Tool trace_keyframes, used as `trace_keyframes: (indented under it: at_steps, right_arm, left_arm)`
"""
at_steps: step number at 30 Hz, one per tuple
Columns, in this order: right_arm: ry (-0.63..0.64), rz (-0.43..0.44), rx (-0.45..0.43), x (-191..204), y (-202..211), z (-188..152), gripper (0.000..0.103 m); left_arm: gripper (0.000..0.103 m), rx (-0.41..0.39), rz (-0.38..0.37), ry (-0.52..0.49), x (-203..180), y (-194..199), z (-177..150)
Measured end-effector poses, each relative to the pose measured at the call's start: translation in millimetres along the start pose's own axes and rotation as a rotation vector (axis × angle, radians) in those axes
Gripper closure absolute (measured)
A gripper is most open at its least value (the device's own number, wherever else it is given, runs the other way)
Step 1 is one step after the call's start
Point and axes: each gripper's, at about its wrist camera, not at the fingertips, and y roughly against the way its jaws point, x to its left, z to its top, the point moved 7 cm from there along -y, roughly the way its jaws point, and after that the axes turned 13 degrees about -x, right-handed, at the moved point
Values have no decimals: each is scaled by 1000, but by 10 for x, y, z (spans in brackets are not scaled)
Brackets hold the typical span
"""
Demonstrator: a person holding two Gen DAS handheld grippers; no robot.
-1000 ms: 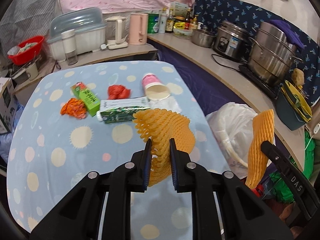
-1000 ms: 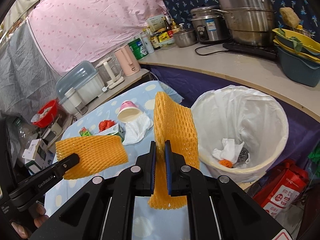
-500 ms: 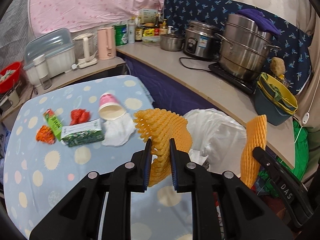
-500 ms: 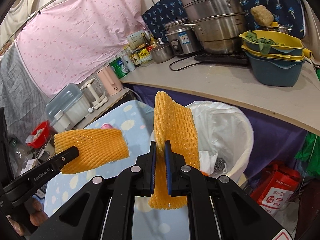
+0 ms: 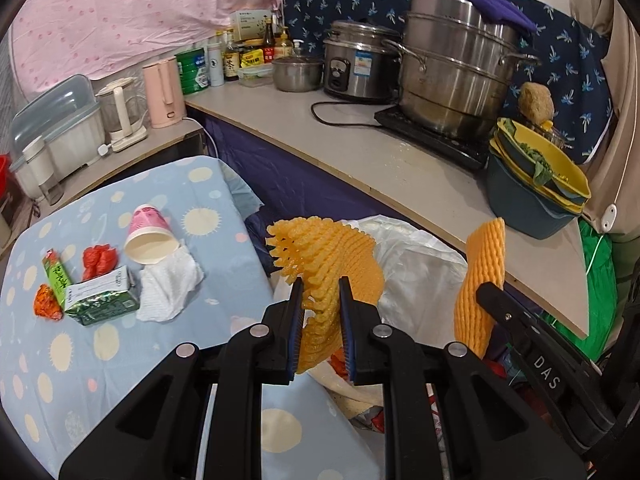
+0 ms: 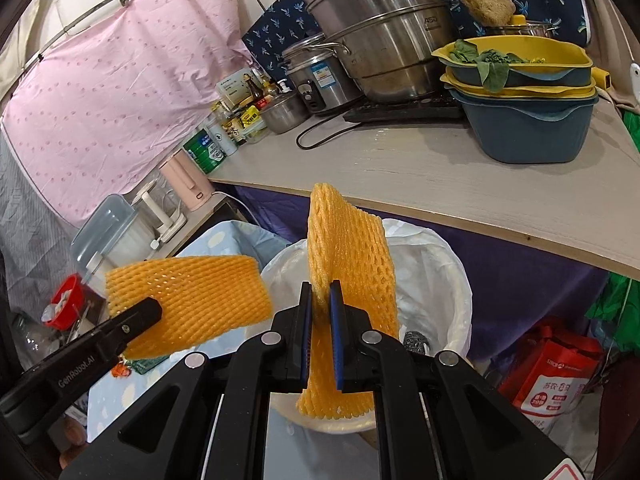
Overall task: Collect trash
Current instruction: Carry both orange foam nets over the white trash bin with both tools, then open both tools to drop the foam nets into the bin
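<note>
In the left wrist view, my left claw [image 5: 320, 300] is closed down on an orange foam net [image 5: 320, 264], which stands up between the two fingers and fans out forward above them. The trash bin [image 5: 420, 264] with its white liner lies just ahead and a little to the right of this claw, lower than the net, so I judge the net is near the rim but not fully over the opening. On the bench [image 5: 120, 340] to the left there remain a paper cup [image 5: 150, 236], a white tissue [image 5: 168, 290], a green carton [image 5: 102, 302] and some red wrappers [image 5: 100, 258]. In the right wrist view, my right claw [image 6: 320, 308] grips a second foam net [image 6: 348, 280], with its long side nearly upright. Here the bin opening [image 6: 440, 280] is directly ahead and under the net, so I think this claw is the nearer one for dropping first. The left claw [image 6: 136, 320] with its own net is seen at the left, beside the rim.
</note>
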Motion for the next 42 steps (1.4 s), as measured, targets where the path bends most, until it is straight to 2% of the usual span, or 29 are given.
trace_keyframes:
  at_steps: [13, 16, 18, 20, 21, 24, 29, 42]
  right_arm:
    - [-9, -26, 29, -171, -346, -27, 94]
    - [0, -37, 27, -175, -375, -34, 89]
    - [-2, -47, 16, -180, -374, -30, 86]
    - [-14, -50, 12, -192, -375, -24, 77]
    - [-20, -49, 10, -195, -374, -15, 76]
    - [-16, -50, 2, -170, -360, 0, 74]
    - [-5, -47, -6, -115, -346, 23, 67]
    - [13, -40, -8, 30, -276, 23, 66]
  left_arm:
    - [86, 68, 0, -31, -199, -460, -195]
    - [84, 70, 0, -31, -208, -496, -214]
    - [78, 69, 7, -31, -206, -516, -223]
    - [70, 60, 23, -32, -179, -523, -217]
    - [62, 59, 29, -33, -170, -525, -217]
    - [52, 61, 41, -21, -125, -531, -216]
    - [51, 67, 49, -5, -57, -529, -221]
    - [49, 52, 59, 34, 115, -413, -164]
